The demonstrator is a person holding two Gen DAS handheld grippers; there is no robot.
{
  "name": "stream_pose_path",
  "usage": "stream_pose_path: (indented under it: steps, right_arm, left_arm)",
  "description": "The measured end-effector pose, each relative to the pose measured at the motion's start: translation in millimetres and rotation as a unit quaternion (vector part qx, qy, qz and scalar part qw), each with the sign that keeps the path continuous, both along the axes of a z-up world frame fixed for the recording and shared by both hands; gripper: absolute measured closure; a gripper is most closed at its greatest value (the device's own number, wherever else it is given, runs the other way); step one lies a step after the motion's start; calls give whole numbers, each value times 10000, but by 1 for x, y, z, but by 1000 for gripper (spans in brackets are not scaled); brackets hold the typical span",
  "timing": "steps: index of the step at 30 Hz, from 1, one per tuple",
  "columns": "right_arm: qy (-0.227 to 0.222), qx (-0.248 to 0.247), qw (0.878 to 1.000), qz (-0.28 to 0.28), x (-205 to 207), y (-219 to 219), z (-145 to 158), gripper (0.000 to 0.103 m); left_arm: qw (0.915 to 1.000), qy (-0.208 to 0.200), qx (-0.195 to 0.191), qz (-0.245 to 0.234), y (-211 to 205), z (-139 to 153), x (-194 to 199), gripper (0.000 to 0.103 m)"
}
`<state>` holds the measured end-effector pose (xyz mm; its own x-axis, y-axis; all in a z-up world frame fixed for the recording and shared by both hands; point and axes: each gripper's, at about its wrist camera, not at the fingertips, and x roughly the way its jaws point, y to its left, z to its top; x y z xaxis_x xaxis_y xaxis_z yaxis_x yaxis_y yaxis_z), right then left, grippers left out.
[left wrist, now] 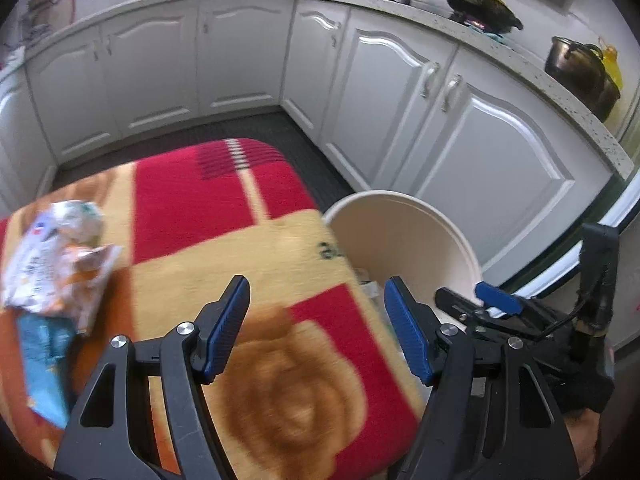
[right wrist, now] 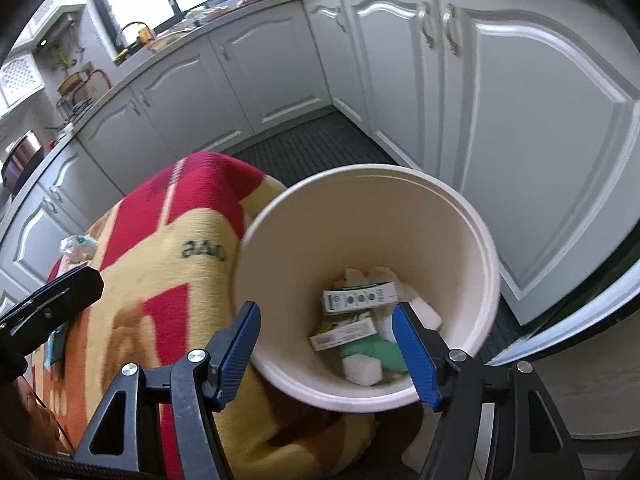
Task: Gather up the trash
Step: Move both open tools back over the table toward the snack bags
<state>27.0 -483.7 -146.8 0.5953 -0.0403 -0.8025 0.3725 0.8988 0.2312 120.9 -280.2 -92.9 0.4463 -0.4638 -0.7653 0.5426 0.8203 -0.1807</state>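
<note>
A cream bin (right wrist: 472, 216) stands on the floor beside a table under a red and yellow blanket (left wrist: 224, 248). Inside lie small cartons (right wrist: 358, 298), white foam pieces (right wrist: 362, 370) and a green scrap. My right gripper (right wrist: 326, 344) is open and empty above the bin's near rim. My left gripper (left wrist: 316, 328) is open and empty over the blanket. Crumpled wrappers (left wrist: 56, 256) and a blue packet (left wrist: 44, 360) lie on the blanket at the left, well left of the left gripper. The bin (left wrist: 400, 232) also shows in the left wrist view, with the right gripper (left wrist: 496, 300) beside it.
White kitchen cabinets (left wrist: 400, 92) run around the back and right, with pots (left wrist: 480, 4) on the counter. A dark floor mat (right wrist: 312, 148) lies between table and cabinets. A white door frame (right wrist: 580, 320) is at the right.
</note>
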Motion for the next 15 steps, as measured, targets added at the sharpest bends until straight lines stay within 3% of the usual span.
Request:
stream_pose_path:
  steps: [15]
  right_arm:
    - [-357,-83,9950,930,26,96,38,32]
  left_arm:
    - [9950,-337,186,922,128,25,1,34]
